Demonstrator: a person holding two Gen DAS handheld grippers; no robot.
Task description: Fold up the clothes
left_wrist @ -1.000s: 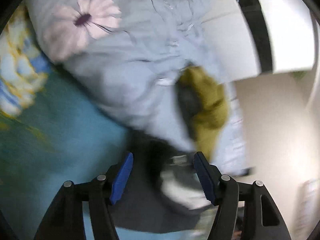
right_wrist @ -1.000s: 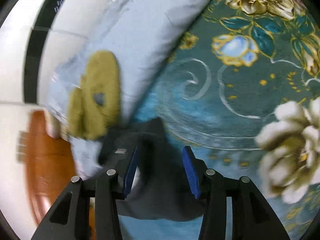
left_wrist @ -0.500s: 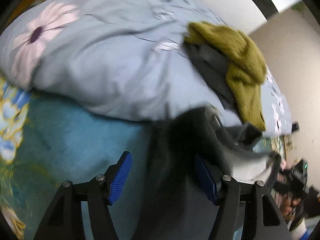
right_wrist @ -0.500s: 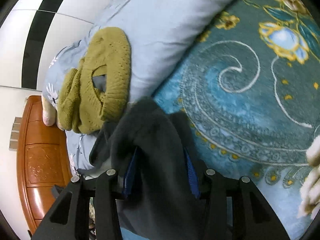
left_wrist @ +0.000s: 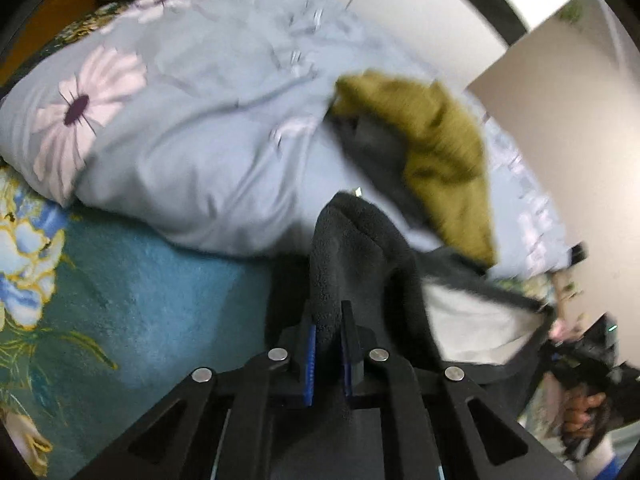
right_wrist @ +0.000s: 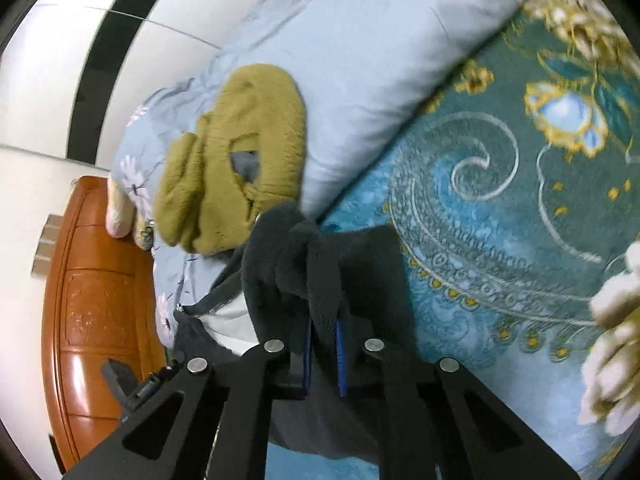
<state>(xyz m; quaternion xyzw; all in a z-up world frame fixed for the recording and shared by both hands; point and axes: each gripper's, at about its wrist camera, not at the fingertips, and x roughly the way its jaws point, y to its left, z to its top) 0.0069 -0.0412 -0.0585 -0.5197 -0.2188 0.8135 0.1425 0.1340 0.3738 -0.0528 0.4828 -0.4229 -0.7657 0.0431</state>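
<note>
**Both grippers now clamped on one dark garment**

Left wrist: one left gripper (left_wrist: 326,354), open half a second ago, now pinches the dark fleece garment (left_wrist: 352,240) above the teal bedspread (left_wrist: 160,300). One olive sweater (left_wrist: 436,152) lies on the blue quilt (left_wrist: 192,140).

Right wrist: the right gripper (right_wrist: 322,356) stays closed on the garment's bunched edge; bedspread lies open rightward, wooden headboard (right_wrist: 92,300) left.

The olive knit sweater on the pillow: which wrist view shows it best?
The right wrist view. There the olive sweater is sharp enough to show its knit and a hole exposing grey beneath, lying on the pale blue pillow. In the left wrist view the sweater is motion-blurred, partly overlapping a grey garment.
</note>
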